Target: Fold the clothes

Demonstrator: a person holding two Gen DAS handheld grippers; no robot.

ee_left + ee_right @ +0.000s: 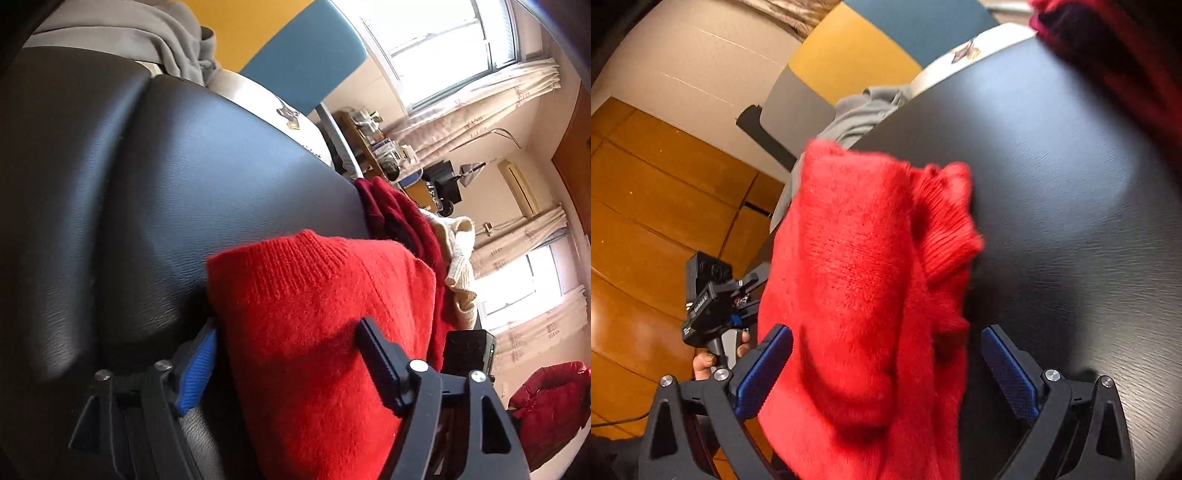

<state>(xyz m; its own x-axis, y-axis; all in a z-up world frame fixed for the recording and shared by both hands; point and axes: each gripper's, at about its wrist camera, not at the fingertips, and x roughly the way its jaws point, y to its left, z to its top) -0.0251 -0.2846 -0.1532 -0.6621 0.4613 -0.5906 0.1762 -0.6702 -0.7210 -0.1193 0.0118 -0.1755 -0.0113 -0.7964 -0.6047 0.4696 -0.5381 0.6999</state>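
A bright red knit sweater (314, 314) lies folded on a black surface (184, 166), ribbed hem toward the far side. My left gripper (291, 354) stands open with the sweater between its two fingers; the blue pad (197, 373) is at the left edge of the fabric. In the right wrist view the same red sweater (857, 277) fills the middle, bunched and hanging over the black surface's (1071, 184) edge. My right gripper (886, 373) is open, one finger on each side of the fabric. The left gripper's body (713, 306) shows beyond, held by a hand.
A dark red garment (399, 210) and a cream knit (458, 251) lie at the black surface's far edge. A grey garment (177, 40) lies beyond it, also in the right wrist view (864, 110). A red jacket (550, 406) is at the right. Wooden floor (646, 221) lies below left.
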